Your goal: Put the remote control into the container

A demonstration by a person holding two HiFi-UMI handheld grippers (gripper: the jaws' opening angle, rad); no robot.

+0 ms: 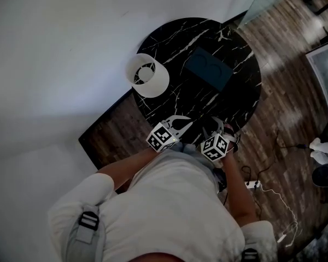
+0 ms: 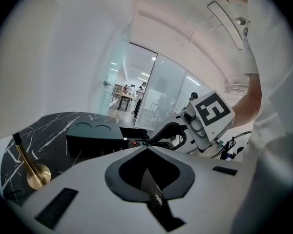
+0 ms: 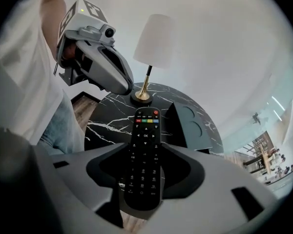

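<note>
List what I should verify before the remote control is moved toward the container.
1. Grip: right gripper has its jaws closed on the remote control around mid-body: ok.
2. Remote control held clear of the table: ok.
3. Way into the container: its top shows two round recesses and no opening can be made out: cannot tell.
4. Path: only bare tabletop lies between remote control and container: ok.
5. Left gripper: jaws together, empty, beside the right gripper and out of the path: ok.
6. Lamp stands apart from the container: ok.
</note>
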